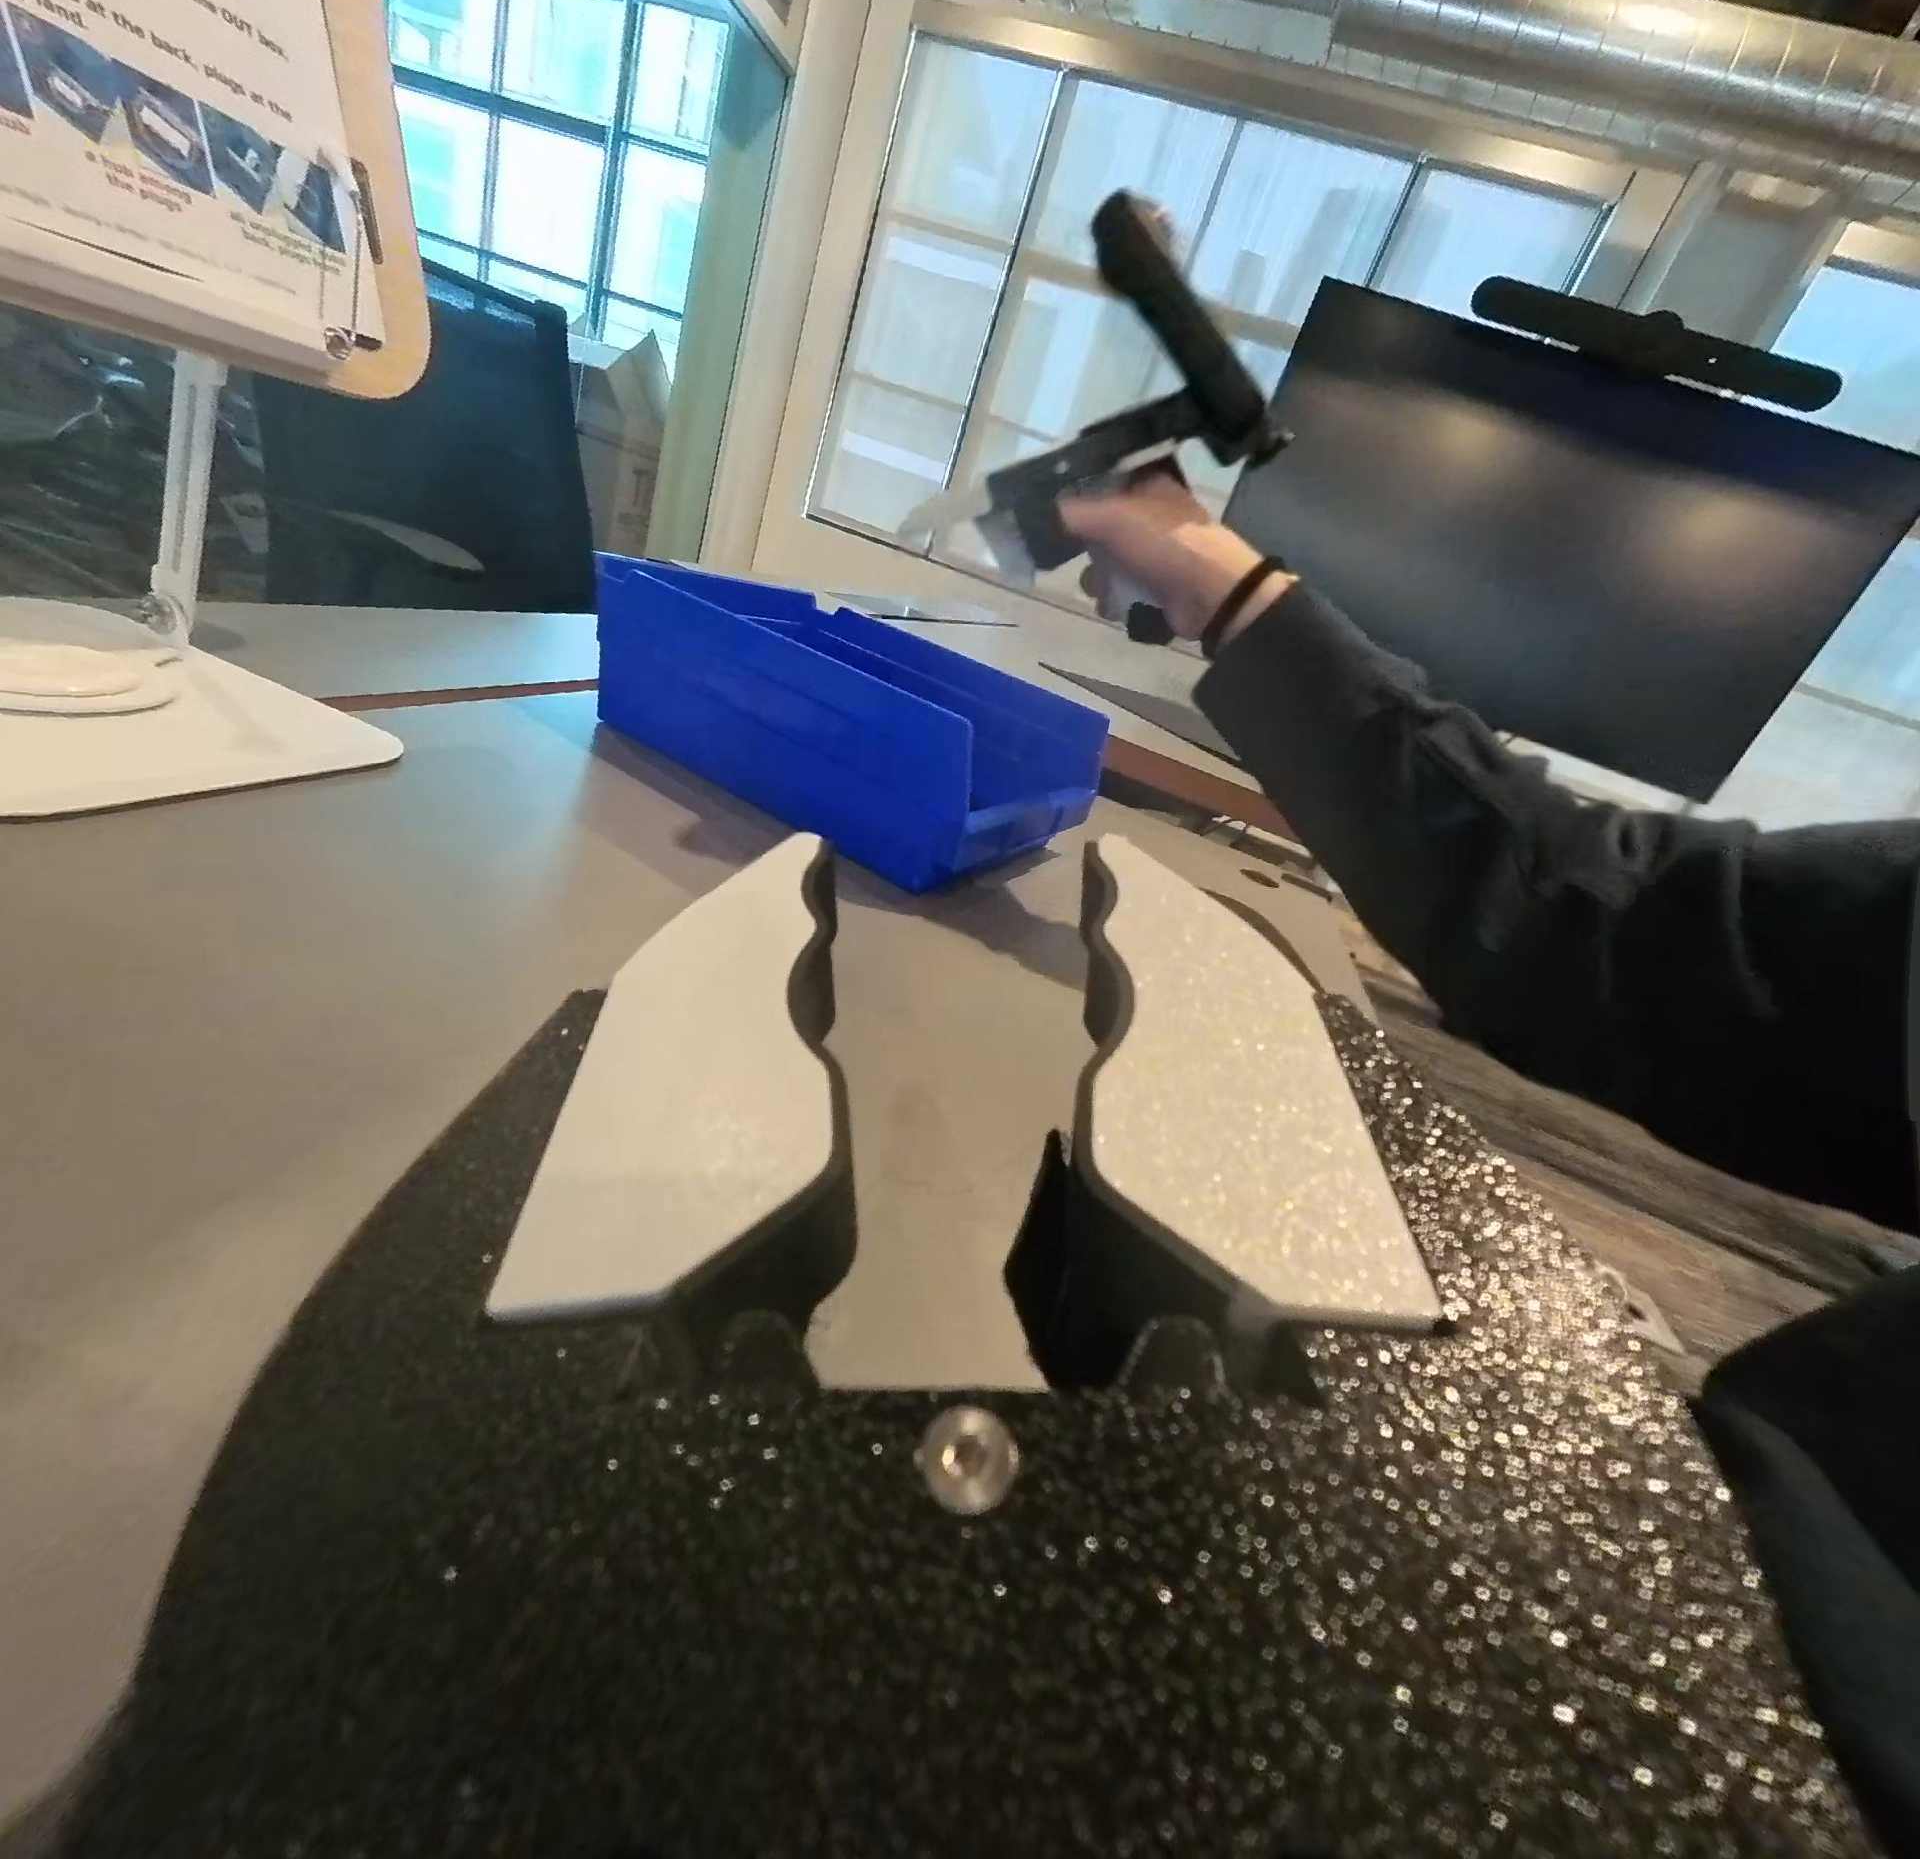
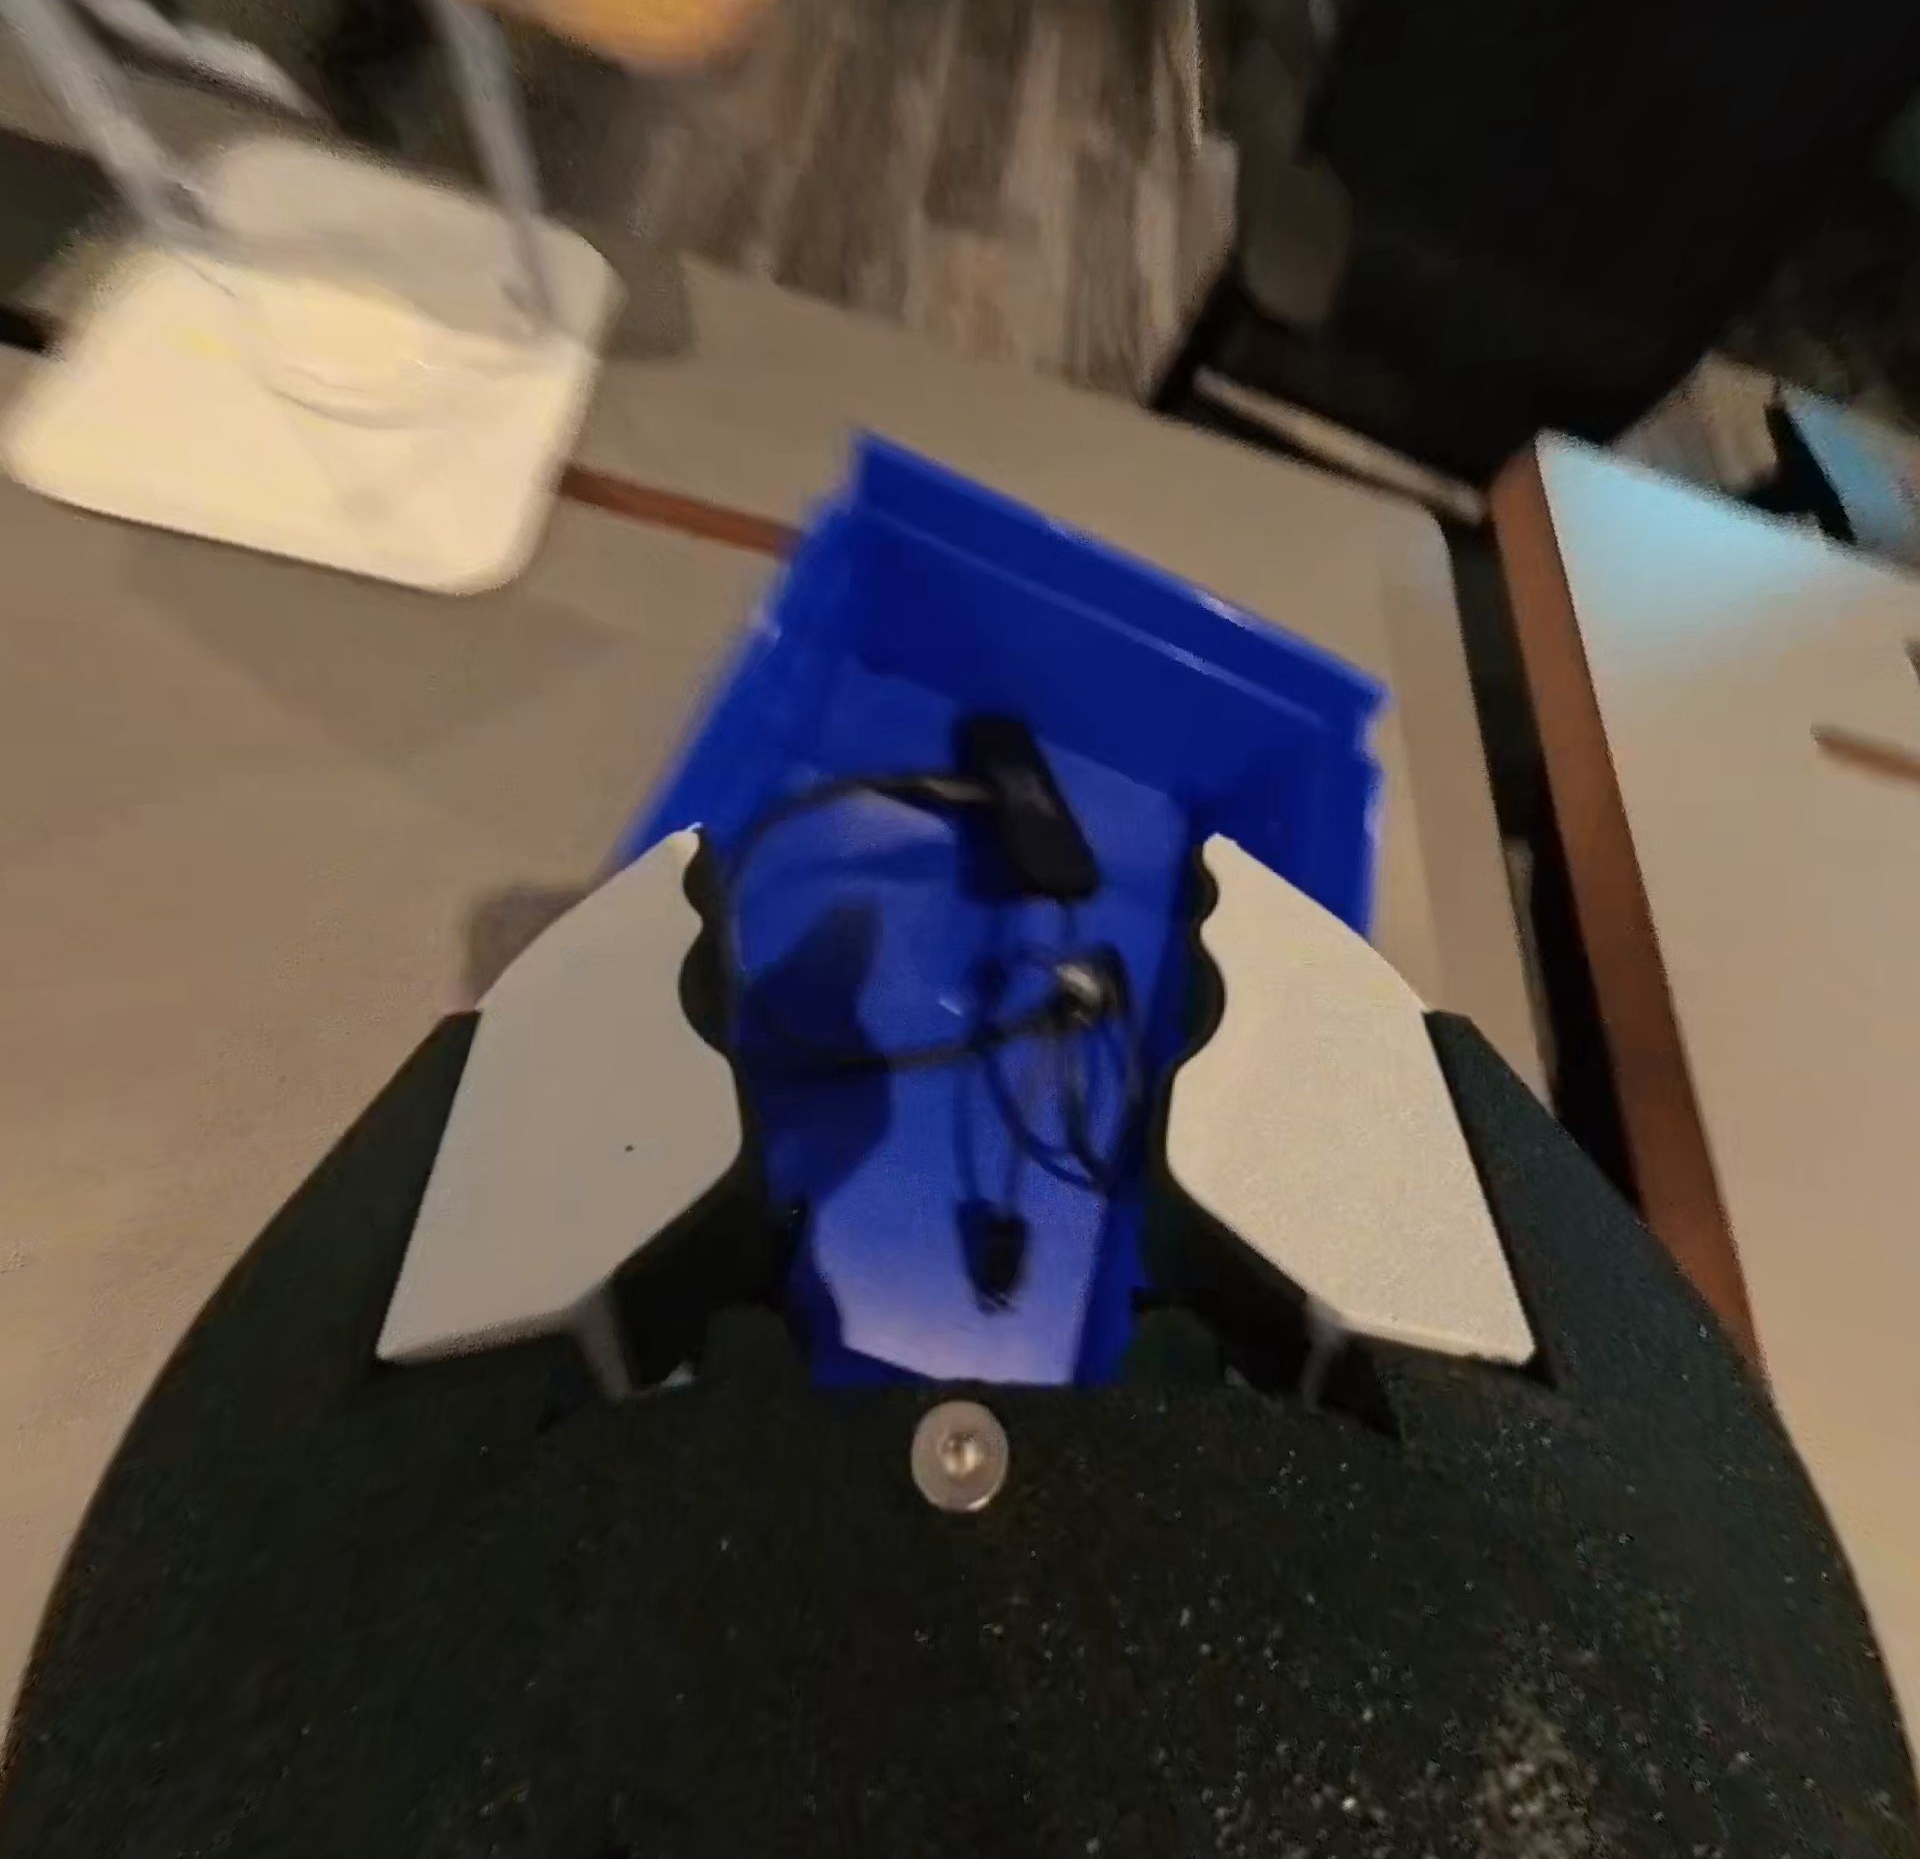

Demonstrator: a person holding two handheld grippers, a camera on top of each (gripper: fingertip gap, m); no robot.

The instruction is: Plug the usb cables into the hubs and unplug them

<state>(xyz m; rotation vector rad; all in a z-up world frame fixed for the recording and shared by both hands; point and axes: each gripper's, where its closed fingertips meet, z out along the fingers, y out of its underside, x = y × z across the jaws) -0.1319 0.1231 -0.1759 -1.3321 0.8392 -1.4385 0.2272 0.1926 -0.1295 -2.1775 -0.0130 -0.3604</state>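
Note:
A blue plastic bin (image 2: 1049,614) stands on the grey table. In the right wrist view a black USB hub (image 2: 1023,807) lies inside it with a thin black cable (image 2: 831,1056) coiled in front and a small black plug (image 2: 992,1248) near the front. My right gripper (image 2: 951,853) is open and empty, held above the bin and looking down into it. In the left wrist view it is raised in a hand (image 1: 966,505) beyond the bin (image 1: 831,708). My left gripper (image 1: 956,853) is open and empty, low over the table just in front of the bin.
A white stand base (image 1: 187,729) with an instruction sheet (image 1: 177,147) on a clipboard stands at the left. A dark monitor (image 1: 1558,542) is at the back right. The person's dark sleeve (image 1: 1558,926) crosses the right side. A second table (image 2: 1714,770) lies to the right.

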